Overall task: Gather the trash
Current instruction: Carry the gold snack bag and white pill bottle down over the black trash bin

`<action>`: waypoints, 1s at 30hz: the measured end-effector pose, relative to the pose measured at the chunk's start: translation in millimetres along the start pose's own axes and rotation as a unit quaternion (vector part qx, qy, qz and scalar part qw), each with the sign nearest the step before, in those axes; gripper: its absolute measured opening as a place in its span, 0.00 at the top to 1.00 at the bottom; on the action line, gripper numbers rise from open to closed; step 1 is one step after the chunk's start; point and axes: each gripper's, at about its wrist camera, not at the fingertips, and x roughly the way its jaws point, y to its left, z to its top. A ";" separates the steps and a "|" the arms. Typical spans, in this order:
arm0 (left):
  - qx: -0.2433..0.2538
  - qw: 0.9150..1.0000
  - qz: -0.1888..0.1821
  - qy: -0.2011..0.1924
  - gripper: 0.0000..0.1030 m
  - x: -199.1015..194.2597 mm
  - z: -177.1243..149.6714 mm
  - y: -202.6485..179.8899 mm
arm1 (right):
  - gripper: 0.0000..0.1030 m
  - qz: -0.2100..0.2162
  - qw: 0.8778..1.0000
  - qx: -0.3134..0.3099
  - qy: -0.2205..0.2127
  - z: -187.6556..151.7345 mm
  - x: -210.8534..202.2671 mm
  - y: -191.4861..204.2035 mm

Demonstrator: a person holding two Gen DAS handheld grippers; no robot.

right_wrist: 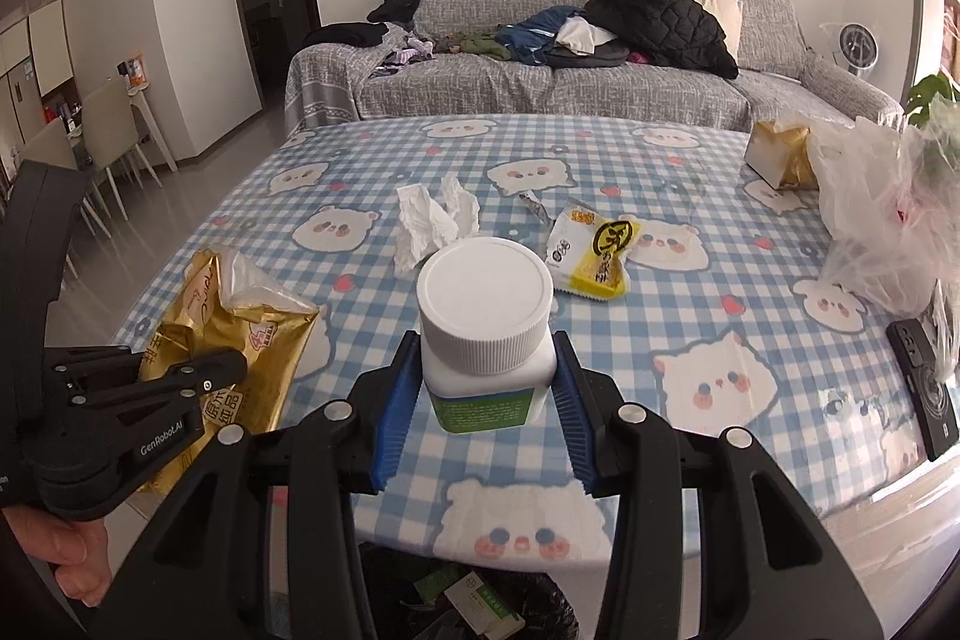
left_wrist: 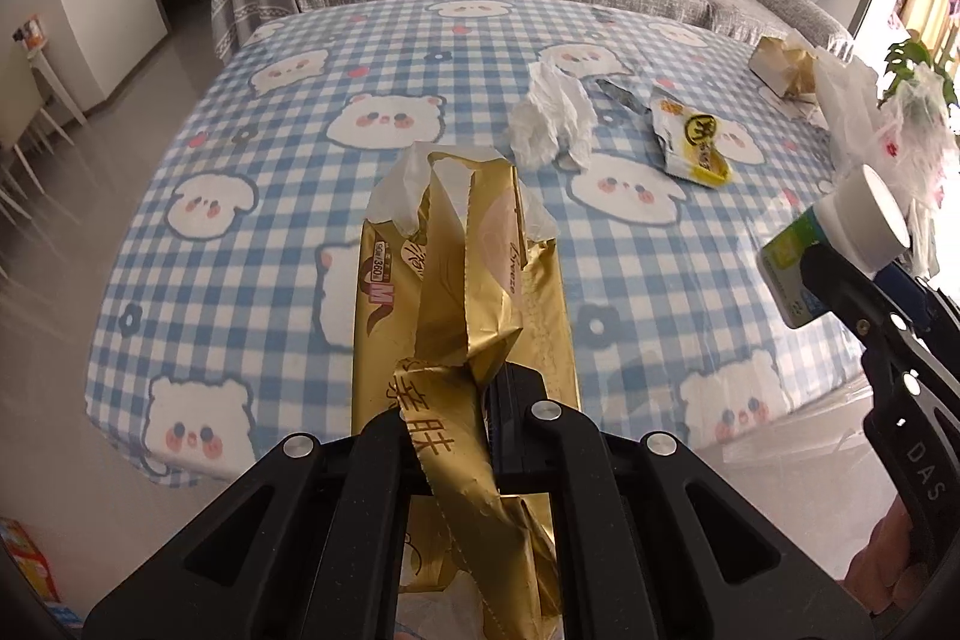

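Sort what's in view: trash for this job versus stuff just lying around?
Trash:
gold tissue wrapper, in the left gripper
white pill bottle, in the right gripper
crumpled tissue
yellow snack wrapper

Lying about:
clothes on the sofa
phone
tissue box

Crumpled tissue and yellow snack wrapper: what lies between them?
A small silver wrapper scrap lies between the crumpled tissue and yellow snack wrapper, clearest in the right wrist view.

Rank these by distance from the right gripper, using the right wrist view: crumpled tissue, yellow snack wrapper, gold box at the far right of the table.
From the right gripper:
1. Crumpled tissue, just beyond, slightly left.
2. Yellow snack wrapper, beyond, to the right; nearly level with the tissue.
3. Gold box, far right edge.
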 end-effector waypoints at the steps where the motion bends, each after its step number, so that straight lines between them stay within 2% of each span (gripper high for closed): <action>1: 0.000 1.000 -0.002 0.000 0.97 -1.6 -3.4 -0.8 | 0.60 0.000 1.000 -0.003 0.000 -2.8 -2.5 1.7; 13: 0.004 1.000 -0.013 -0.004 0.97 -17.4 -59.3 -5.3 | 0.60 0.001 1.000 -0.012 -0.001 -45.2 -31.7 7.1; 30: 0.006 0.999 -0.021 0.043 0.97 -7.6 -143.7 -5.5 | 0.60 0.005 1.000 -0.015 0.025 -137.4 -54.7 21.4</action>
